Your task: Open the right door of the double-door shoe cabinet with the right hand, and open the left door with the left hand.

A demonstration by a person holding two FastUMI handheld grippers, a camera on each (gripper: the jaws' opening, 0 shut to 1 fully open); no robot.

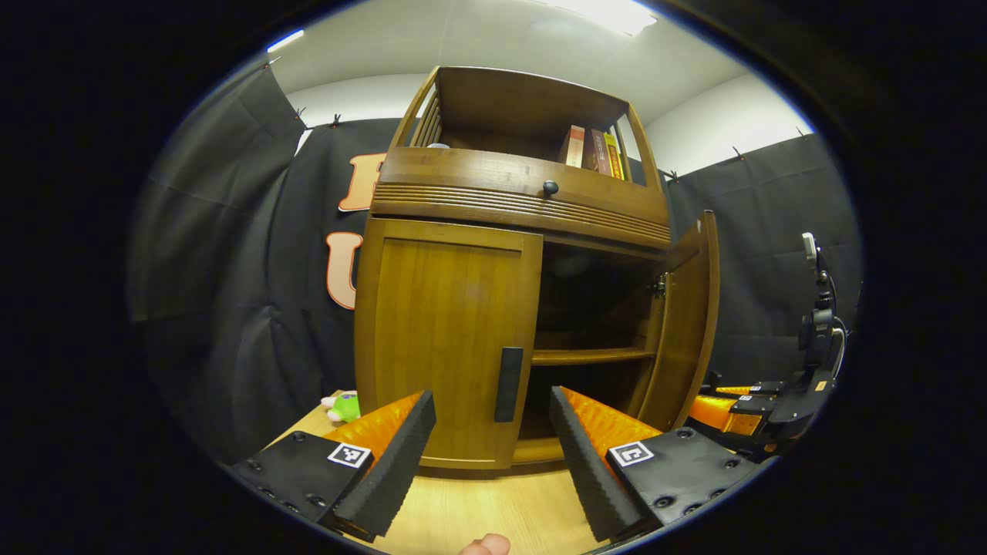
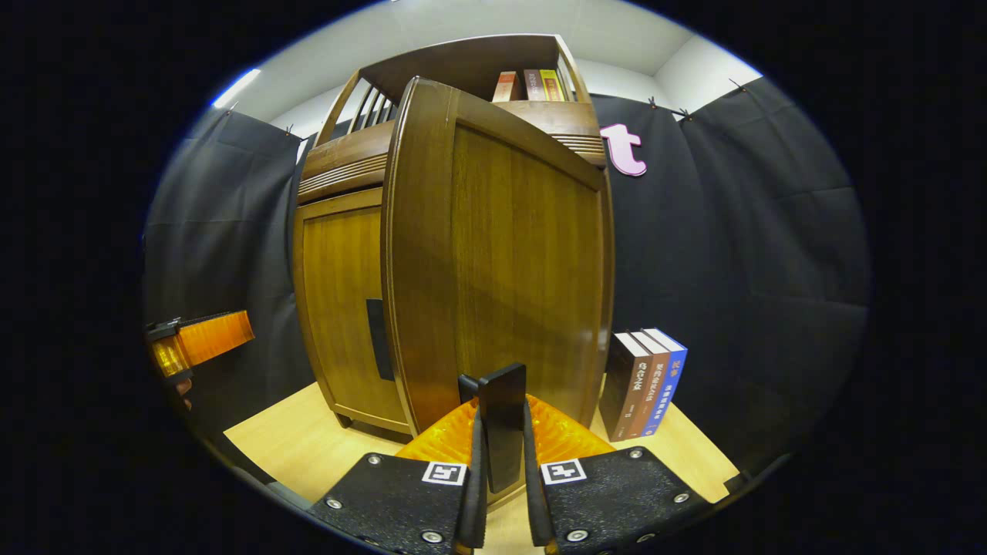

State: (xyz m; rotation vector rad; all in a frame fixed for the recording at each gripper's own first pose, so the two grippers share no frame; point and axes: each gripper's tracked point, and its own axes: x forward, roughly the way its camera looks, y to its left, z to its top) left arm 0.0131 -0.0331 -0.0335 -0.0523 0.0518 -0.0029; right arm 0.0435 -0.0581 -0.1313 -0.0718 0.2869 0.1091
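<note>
The brown wooden shoe cabinet (image 1: 493, 308) stands on the light wooden table (image 1: 493, 509) with its right door (image 2: 509, 262) swung open, clamped at its dark handle (image 2: 501, 432) by the right gripper (image 2: 501, 462), and its left door (image 1: 451, 339) closed before the wide-open left gripper (image 1: 490, 432).

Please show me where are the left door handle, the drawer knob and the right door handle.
left door handle (image 1: 509, 384): left gripper view, middle of the dark bar.
drawer knob (image 1: 550, 187): left gripper view, its round head.
right door handle (image 2: 503, 420): right gripper view, dark bar between the fingers.
</note>
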